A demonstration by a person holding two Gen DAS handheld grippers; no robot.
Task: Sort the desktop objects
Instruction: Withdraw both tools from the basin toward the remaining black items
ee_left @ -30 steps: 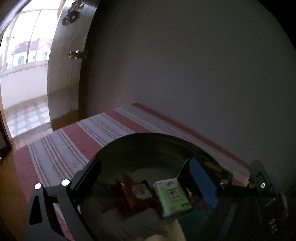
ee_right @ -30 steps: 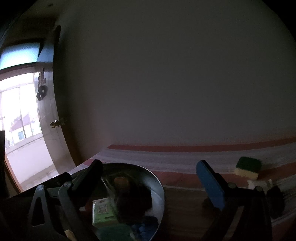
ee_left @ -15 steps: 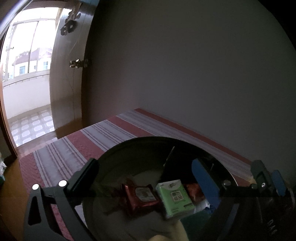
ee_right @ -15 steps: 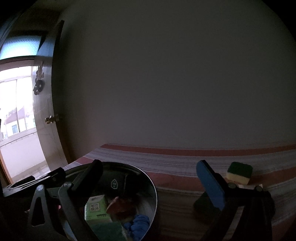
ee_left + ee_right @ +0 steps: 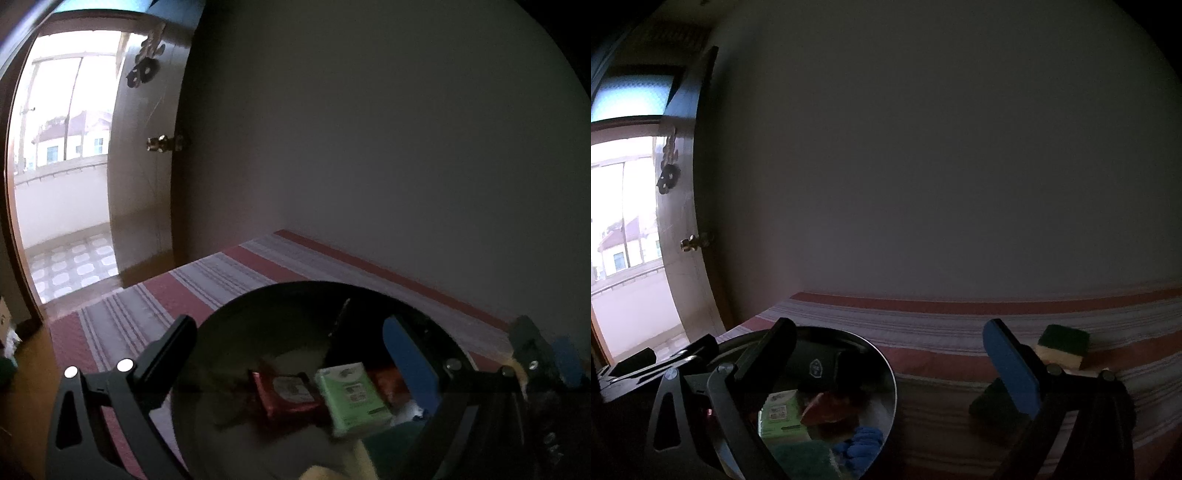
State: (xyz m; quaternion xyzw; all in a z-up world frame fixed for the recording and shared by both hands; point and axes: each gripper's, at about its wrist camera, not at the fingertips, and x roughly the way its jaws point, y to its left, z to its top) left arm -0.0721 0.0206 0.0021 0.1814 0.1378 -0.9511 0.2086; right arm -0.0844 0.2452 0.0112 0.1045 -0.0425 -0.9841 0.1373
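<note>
Bowl sits between the open left gripper's fingers.

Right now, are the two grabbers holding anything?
Left gripper: open, holding nothing.
Right gripper: open, holding nothing.

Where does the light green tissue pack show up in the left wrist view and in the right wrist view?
Left wrist: the light green tissue pack sits lower centre-right, inside the round dark metal bowl.
Right wrist: the pack sits lower left, inside the same bowl.
Shared landmark: the brass door knob.
</note>
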